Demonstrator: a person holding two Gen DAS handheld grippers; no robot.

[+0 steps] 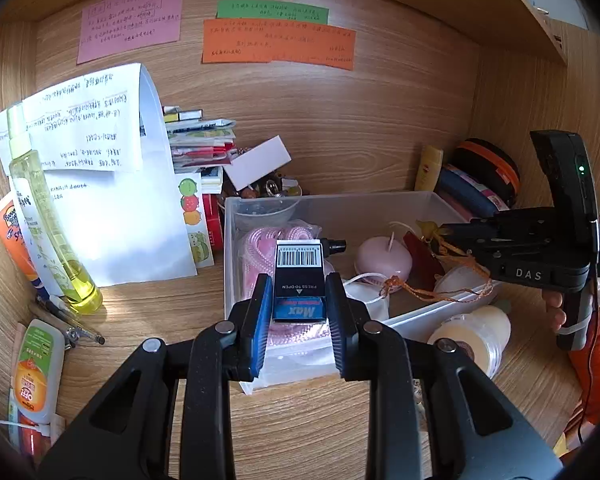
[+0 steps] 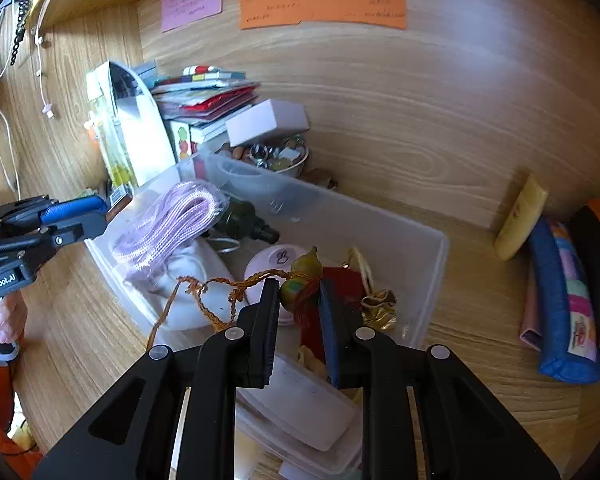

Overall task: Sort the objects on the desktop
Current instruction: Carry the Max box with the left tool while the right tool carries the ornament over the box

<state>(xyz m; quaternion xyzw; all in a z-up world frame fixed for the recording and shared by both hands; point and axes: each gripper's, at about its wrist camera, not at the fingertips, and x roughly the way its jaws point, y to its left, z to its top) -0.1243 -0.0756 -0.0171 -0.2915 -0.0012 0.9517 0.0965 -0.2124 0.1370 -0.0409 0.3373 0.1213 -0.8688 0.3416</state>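
Both hands loaded, both over the clear bin (image 1: 380,204).

Left gripper (image 1: 300,300): jaws narrow, pads pressed on a small staple box (image 1: 299,276) with its barcode end pointing away. It hangs over the bin's near-left part, above the bagged pink cord (image 1: 260,240). In the right wrist view this gripper (image 2: 100,216) enters from 9 o'clock.

Right gripper (image 2: 299,300): jaws narrow, clamped on a gourd charm (image 2: 300,280); its braided gold cord (image 2: 204,292) trails off toward 9 o'clock across the bin. Charm sits over the bin's middle, not yet let go. In the left wrist view this gripper (image 1: 452,236) comes in from 3 o'clock.

Already in the bin: pink cord, a pink candle (image 1: 384,256), a dark small bottle (image 2: 244,220), something red, a gold trinket (image 2: 376,308), white items I cannot identify.

Still loose on the desk (image 1: 340,152):
- 9 o'clock of bin: yellow spray bottle (image 1: 44,216), orange tube (image 1: 8,232), pens (image 1: 72,324), small lotion bottle (image 1: 40,368), paper sheets (image 1: 112,184).
- 12 o'clock: stacked booklets (image 1: 200,140), white box (image 1: 256,160), a bowl of trinkets (image 2: 276,160).
- 3 o'clock: yellow tube (image 2: 520,220), blue pencil case (image 2: 560,300), round black-and-orange case (image 1: 488,168).
- 5 o'clock: pale jar (image 1: 476,336) just beside the bin wall.

Judgement: sorting is partway. Two drops are pending; much of the desk remains unsorted.
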